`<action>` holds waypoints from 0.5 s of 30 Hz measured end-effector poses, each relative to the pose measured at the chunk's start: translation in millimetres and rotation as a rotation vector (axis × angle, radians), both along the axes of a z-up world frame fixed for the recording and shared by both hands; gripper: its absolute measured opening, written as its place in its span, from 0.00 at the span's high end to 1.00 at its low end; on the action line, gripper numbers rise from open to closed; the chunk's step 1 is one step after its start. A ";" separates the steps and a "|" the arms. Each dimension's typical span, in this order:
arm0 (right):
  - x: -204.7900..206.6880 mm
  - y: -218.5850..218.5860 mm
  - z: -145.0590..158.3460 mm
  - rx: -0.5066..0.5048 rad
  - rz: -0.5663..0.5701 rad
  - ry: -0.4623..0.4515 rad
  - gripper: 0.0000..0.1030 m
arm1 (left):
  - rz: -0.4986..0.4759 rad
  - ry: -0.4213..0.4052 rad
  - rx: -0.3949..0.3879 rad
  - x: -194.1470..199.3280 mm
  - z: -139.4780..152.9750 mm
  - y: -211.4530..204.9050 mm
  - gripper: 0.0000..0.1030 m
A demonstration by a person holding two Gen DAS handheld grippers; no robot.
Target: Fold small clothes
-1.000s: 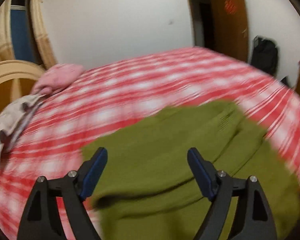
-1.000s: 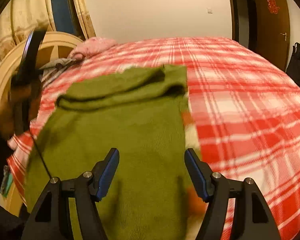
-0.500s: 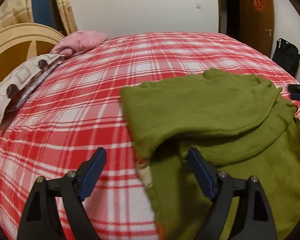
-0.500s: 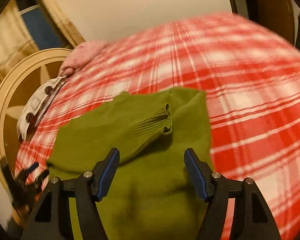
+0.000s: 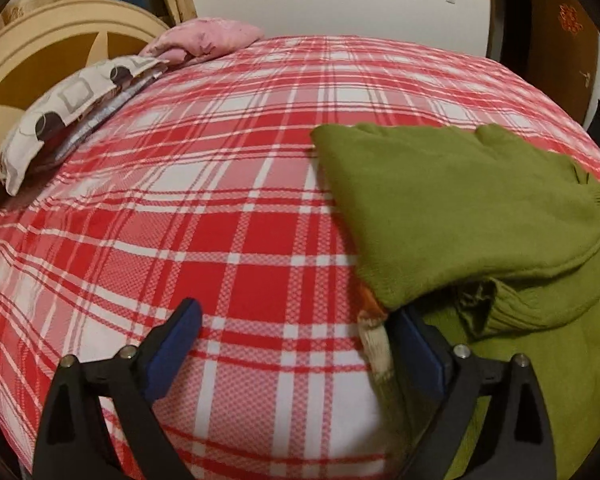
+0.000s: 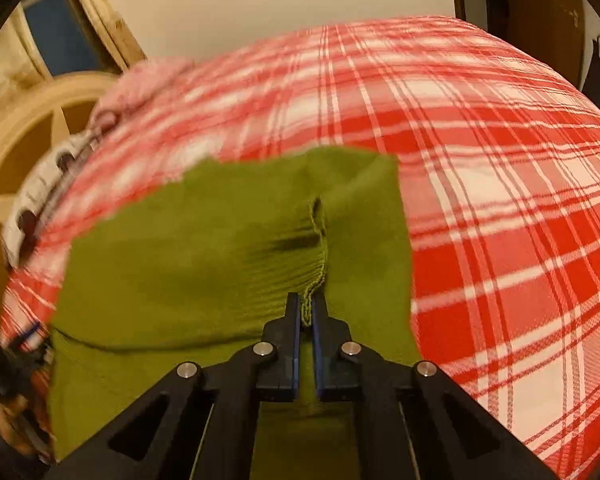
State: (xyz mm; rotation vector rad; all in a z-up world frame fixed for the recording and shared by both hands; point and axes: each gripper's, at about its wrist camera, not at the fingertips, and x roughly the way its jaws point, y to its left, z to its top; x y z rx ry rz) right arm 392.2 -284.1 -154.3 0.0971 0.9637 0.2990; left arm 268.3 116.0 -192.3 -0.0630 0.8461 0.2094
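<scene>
The bed [image 5: 228, 216] before you carries a red-and-white plaid cover, with a cream curved headboard [image 5: 48, 52] at its far left, a pink pillow [image 5: 204, 38] and a patterned grey-and-white pillow [image 5: 60, 108] lying against it, and a dark wooden door [image 5: 560, 40] on the right wall. The green sweater [image 5: 460, 208] lies on the cover toward the right side of the bed, partly folded, one layer laid over another. Your left gripper [image 5: 296, 344] has its jaws spread wide, holding nothing; its right finger sits at the sweater's near-left edge. Your right gripper [image 6: 307, 312] is clamped on the ribbed cuff [image 6: 312, 264] of the sweater's sleeve, over the garment's body.
</scene>
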 end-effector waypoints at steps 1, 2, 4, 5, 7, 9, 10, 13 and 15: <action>-2.2 -0.9 -1.3 -0.002 -0.001 -0.003 0.95 | -0.011 -0.015 -0.015 -5.5 3.6 -1.7 0.06; -5.4 -1.5 1.1 -0.013 -0.005 -0.015 0.93 | -0.012 -0.035 -0.019 -11.9 8.6 -2.7 0.06; -11.3 -3.3 9.6 -0.071 -0.030 -0.054 0.89 | 0.004 -0.081 -0.009 -21.7 20.4 -3.5 0.06; -13.3 -3.7 14.3 -0.092 -0.036 -0.076 0.89 | 0.012 -0.114 -0.005 -26.5 28.3 -3.4 0.06; -18.2 -2.1 27.8 -0.137 -0.050 -0.143 0.84 | 0.040 -0.174 0.016 -28.9 43.3 -4.2 0.03; -19.6 4.4 41.2 -0.141 -0.031 -0.204 0.59 | 0.049 -0.217 0.023 -23.6 54.5 -9.0 0.02; -18.8 10.2 46.4 -0.116 -0.002 -0.224 0.41 | 0.033 -0.217 0.027 -15.7 56.5 -15.0 0.01; -7.5 31.7 46.4 -0.031 0.090 -0.202 0.38 | -0.006 -0.144 0.039 9.2 45.3 -32.1 0.01; 3.2 48.8 34.3 -0.034 0.140 -0.152 0.38 | -0.011 -0.054 0.092 25.9 25.6 -42.6 0.01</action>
